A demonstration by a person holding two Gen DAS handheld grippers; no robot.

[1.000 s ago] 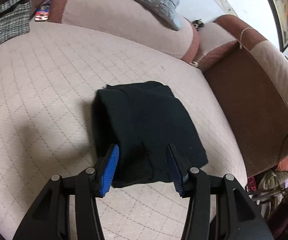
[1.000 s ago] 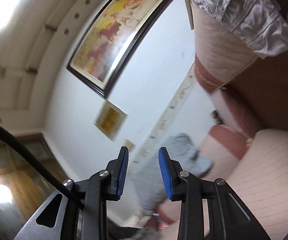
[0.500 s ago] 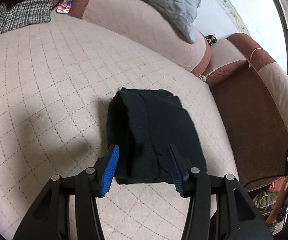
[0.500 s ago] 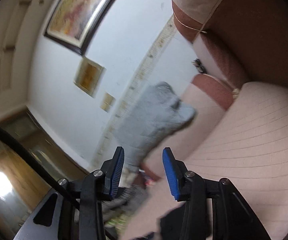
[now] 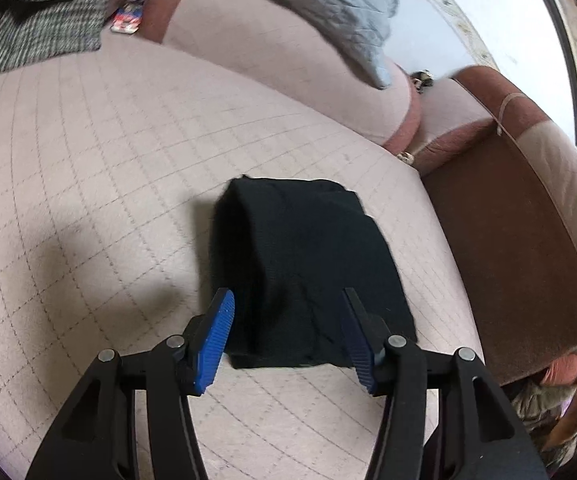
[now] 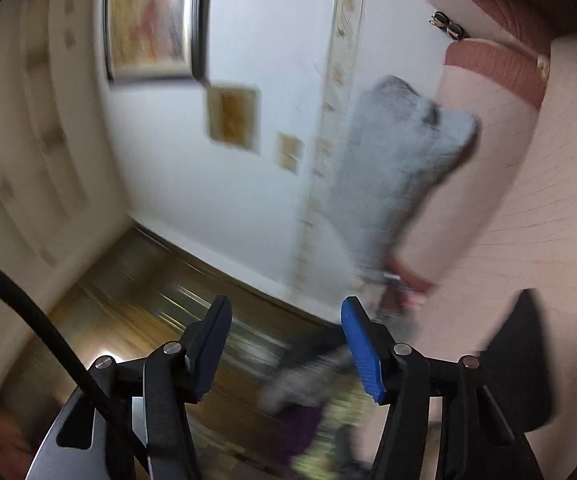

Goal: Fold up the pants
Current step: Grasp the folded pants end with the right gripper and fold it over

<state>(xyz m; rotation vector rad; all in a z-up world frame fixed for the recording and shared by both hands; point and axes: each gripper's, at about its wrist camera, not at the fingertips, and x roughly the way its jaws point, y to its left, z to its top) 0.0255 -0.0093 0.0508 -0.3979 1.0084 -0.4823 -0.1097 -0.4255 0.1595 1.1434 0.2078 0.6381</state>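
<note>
The black pants [image 5: 308, 264] lie folded into a compact bundle on the pink quilted sofa seat [image 5: 108, 168]. My left gripper [image 5: 286, 296] hovers at the bundle's near edge. Its jaws are opening, the blue pads stand on either side of the cloth, and they do not press on it. In the blurred, tilted right wrist view my right gripper [image 6: 286, 304] points out at the wall. Its jaws are opening too, with nothing between them. A corner of the pants [image 6: 520, 360] shows at the lower right of that view.
A grey cushion [image 5: 328, 4] leans on the sofa back, and a checked garment [image 5: 44, 28] lies at the far left. A brown sofa section [image 5: 508, 240] borders the seat on the right. Framed pictures [image 6: 152, 20] hang on the wall.
The right gripper's view has swung down from the ceiling and wall toward the sofa, its jaws have widened and the pants have come into sight. The left jaws have widened a little.
</note>
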